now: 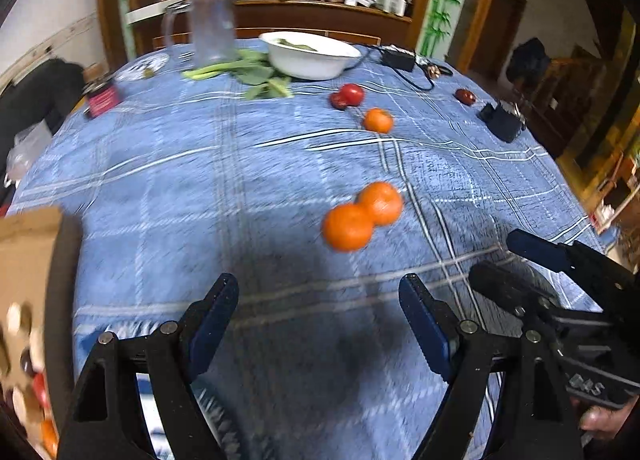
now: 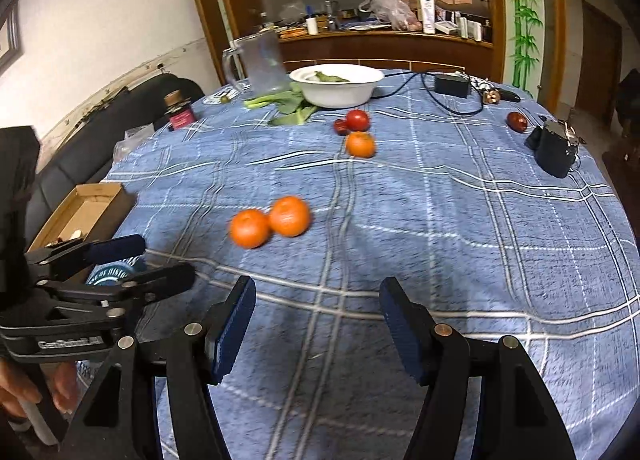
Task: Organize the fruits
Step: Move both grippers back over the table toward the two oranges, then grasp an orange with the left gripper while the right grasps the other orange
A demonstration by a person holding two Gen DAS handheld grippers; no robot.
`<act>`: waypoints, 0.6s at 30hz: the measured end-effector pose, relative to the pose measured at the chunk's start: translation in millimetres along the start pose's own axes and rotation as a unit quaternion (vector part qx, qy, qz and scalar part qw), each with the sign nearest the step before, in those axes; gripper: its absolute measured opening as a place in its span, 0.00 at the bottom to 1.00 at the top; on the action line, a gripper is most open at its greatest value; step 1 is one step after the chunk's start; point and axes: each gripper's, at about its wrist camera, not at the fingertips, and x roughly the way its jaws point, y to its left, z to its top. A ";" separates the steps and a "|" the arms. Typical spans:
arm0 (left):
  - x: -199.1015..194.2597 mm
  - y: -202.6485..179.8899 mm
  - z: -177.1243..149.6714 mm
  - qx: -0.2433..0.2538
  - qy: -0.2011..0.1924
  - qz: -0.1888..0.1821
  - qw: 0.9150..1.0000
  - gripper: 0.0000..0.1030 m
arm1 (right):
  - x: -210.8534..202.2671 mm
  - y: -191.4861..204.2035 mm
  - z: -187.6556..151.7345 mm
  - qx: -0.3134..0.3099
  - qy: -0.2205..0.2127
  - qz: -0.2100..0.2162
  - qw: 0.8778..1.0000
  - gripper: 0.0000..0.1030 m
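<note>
Oranges [image 2: 272, 222], two touching, lie on the counter [image 2: 440, 220] just ahead of my jaws. Both my left gripper [image 1: 318, 312] and right gripper [image 2: 318, 318] hover wide open, holding nothing. Farther off I see a third orange [image 2: 360, 145], then a tomato [image 2: 357, 120], then the bowl [image 2: 336, 90].

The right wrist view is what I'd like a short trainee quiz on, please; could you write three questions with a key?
1. True or false: the two nearest oranges touch each other.
2. Which holds green leaves: A the white bowl, B the glass mug, C the cardboard box?
3. Fill in: the third orange lies just in front of a red ____.

Key: 1 true. 2 A. 3 tomato. Both the right tongs and left tongs are open and empty.
</note>
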 end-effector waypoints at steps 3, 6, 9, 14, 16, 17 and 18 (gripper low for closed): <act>19.7 -10.5 10.1 0.021 0.007 0.004 1.000 0.79 | 0.0 -9.0 1.6 0.007 -0.004 0.005 1.000 0.67; 36.5 -12.3 16.9 0.026 0.013 0.012 1.000 0.79 | 0.9 -12.3 3.1 0.007 -0.005 0.009 1.000 0.67; 45.2 -11.2 19.8 0.031 0.010 0.022 0.999 0.66 | 2.5 -14.9 4.6 0.006 -0.005 0.008 1.000 0.67; 47.1 -10.5 20.7 0.039 0.007 0.029 0.999 0.30 | 11.3 -14.4 8.1 0.003 0.004 0.012 1.000 0.67; 44.8 -6.4 20.1 0.028 0.011 0.023 0.999 0.30 | 15.5 -8.1 11.1 -0.009 0.008 0.012 1.000 0.67; 42.9 -4.4 19.2 0.024 0.010 0.023 0.999 0.30 | 17.6 -4.5 12.8 -0.017 0.008 0.012 1.000 0.67; 39.9 -2.0 17.8 0.021 0.008 0.028 0.999 0.30 | 20.4 -1.2 15.0 -0.024 0.008 0.011 1.000 0.67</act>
